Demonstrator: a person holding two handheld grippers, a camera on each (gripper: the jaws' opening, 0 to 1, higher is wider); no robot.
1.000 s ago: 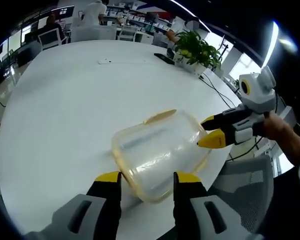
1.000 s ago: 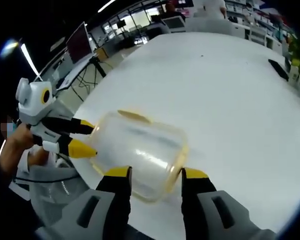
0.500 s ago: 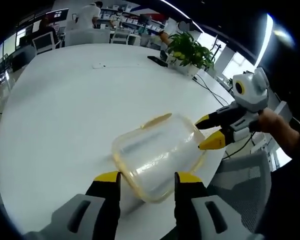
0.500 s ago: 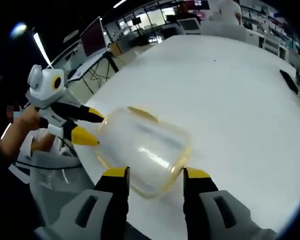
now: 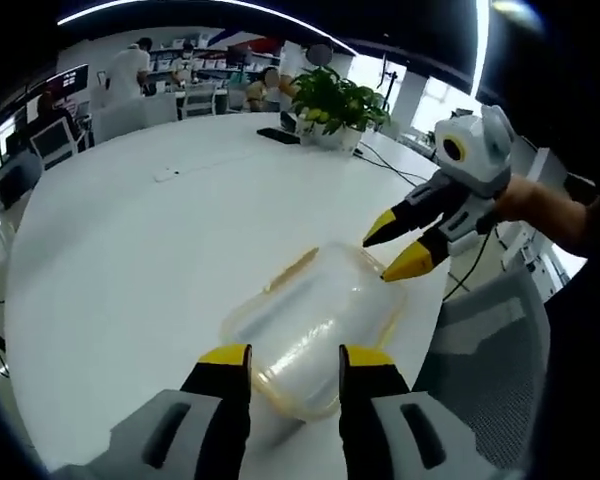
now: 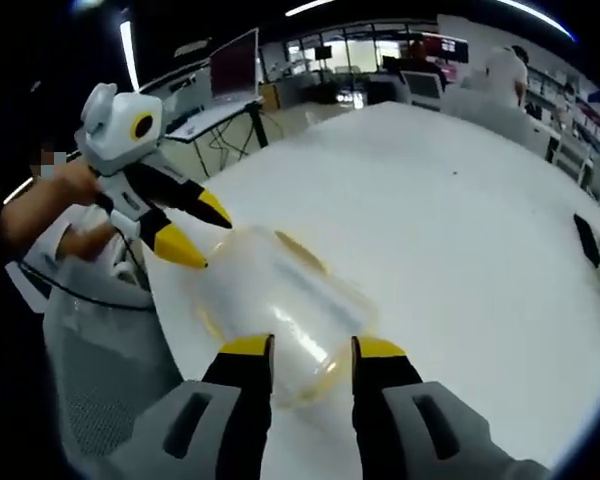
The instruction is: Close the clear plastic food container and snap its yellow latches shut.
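Container (image 5: 315,335) of clear plastic lies near the edge of the round white table (image 5: 130,250), lid already seated on it, its long axis running from one gripper toward the other. In the left gripper view the left gripper (image 5: 288,358) stands with both yellow-tipped jaws parted and empty, the container's near short end just beyond and between them. In the right gripper view the right gripper (image 6: 311,349) is likewise spread and empty at the opposite short end of the container (image 6: 280,310). Each gripper also shows from the other's camera: the right one (image 5: 398,245) hangs just off the far end, jaws apart, and the left one (image 6: 194,233) does the same.

Walls look thin, smooth and rounded at the corners, with a pale yellow rim. One yellow latch (image 5: 290,270) sticks out flat along a long side, seemingly unsnapped; whether the end latches are down I cannot tell. Both grippers seem equally near, one per end.

Farther off sit a potted plant (image 5: 330,100), a grey mesh chair (image 5: 480,350) at the table's edge, and office desks with people.
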